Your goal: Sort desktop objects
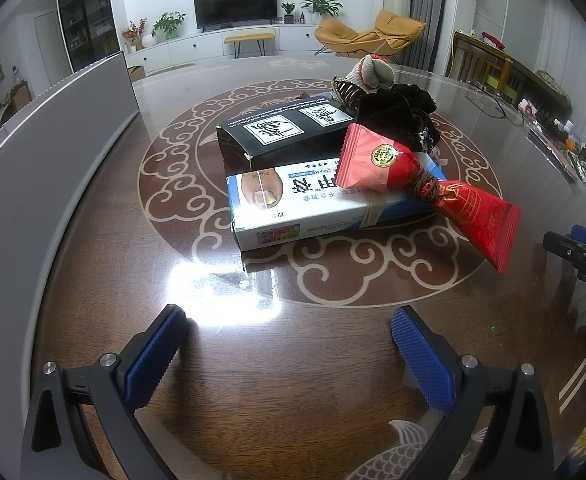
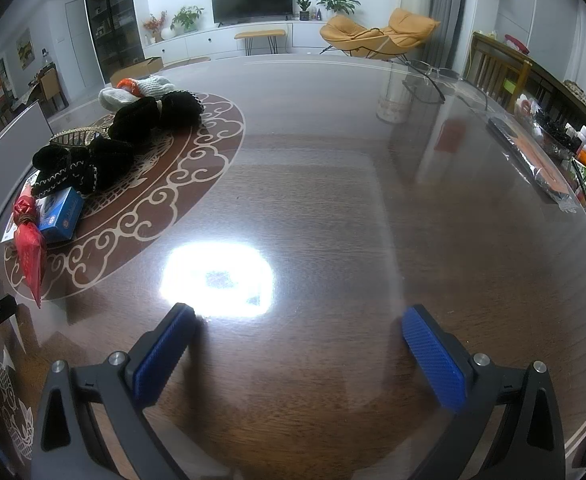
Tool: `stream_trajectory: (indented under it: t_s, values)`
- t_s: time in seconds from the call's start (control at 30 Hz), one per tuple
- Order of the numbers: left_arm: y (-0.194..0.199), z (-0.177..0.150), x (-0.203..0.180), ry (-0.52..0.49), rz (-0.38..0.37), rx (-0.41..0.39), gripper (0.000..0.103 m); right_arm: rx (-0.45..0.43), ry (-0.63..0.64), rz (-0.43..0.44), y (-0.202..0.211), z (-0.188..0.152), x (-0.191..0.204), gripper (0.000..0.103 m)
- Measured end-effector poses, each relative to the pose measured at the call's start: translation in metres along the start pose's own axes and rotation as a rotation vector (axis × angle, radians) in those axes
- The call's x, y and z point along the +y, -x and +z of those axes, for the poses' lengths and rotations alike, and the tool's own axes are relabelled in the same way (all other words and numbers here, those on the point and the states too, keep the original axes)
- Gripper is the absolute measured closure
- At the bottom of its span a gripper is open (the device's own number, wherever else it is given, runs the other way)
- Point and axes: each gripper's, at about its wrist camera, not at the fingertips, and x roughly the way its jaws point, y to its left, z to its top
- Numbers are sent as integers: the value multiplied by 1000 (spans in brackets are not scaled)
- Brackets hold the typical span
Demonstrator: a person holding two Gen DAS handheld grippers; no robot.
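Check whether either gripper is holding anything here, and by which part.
Nothing is held. The left gripper and right gripper both have jaws wide apart over bare table.

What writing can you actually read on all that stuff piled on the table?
"CREAM": white-and-blue carton, printed upside down.
"DAS": right claw, its body seen at the left view's edge; cut off.
Black box: stylised label characters and white line, unreadable.
Red wrapper: gold seal too small.

Dim, bluish indoor light falls from overhead, throwing a blown-out white glare patch on the glossy table (image 2: 333, 208) just beyond the near fingers in both views, with soft shadows under them, sharp focus at centre, and fisheye bending and black vignetting at the edges.
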Motion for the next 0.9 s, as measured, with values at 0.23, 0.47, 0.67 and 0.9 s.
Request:
stream_trajectory:
  t_s: [0.23,0.47,0.67,0.9]
  values:
    - [-1,0,0,0,0,0,0,0,0,0,0,0,0,0]
    - [-1,1,0,0,0,0,0,0,1,0,-1,1,0,0]
    - [-2,1,0,0,0,-1,0,0,1,1,-1,0,0,0]
    - [-2,1,0,0,-1,-1,0,0,1,1,-1,1,0,0]
